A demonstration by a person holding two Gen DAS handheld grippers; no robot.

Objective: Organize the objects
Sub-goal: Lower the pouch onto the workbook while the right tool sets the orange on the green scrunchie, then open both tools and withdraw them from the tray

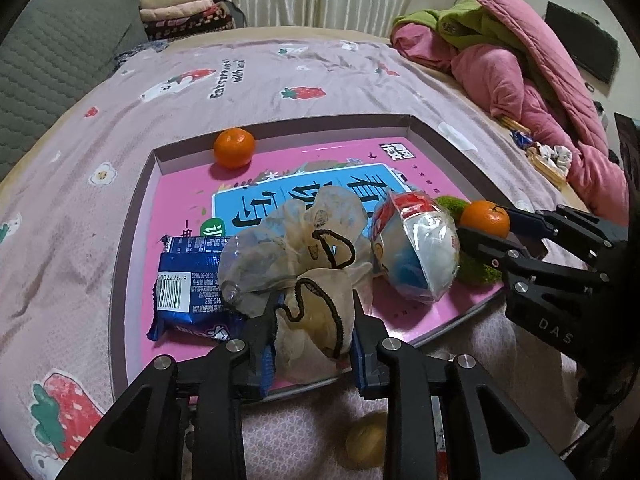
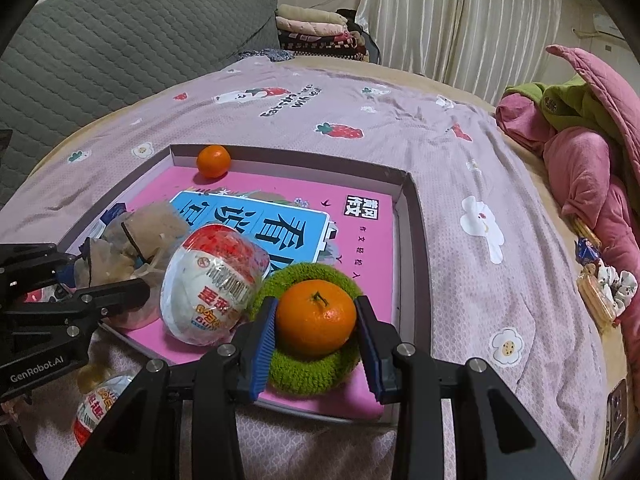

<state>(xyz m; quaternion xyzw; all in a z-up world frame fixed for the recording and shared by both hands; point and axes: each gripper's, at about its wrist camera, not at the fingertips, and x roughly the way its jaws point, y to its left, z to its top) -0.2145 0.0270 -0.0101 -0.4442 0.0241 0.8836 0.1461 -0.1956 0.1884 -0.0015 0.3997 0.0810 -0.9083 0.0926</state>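
A shallow box tray (image 1: 280,126) on the bed holds a pink book (image 1: 348,152). My left gripper (image 1: 314,322) is shut on a beige drawstring pouch (image 1: 316,280) at the tray's near edge, next to a blue snack packet (image 1: 188,284). My right gripper (image 2: 316,320) is shut on a tangerine (image 2: 316,318) just above a green fuzzy ring (image 2: 316,372); it also shows in the left wrist view (image 1: 486,220). A white and red wrapped round pack (image 2: 212,284) lies between the grippers. A second tangerine (image 2: 214,161) sits in the tray's far corner.
A pink and green heap of quilts (image 1: 520,60) lies at the right. A grey quilted cushion (image 2: 100,48) stands at the left. Small items (image 2: 604,280) lie at the bed's right edge. Another wrapped pack (image 2: 100,404) and a yellowish ball (image 1: 366,444) lie below the tray.
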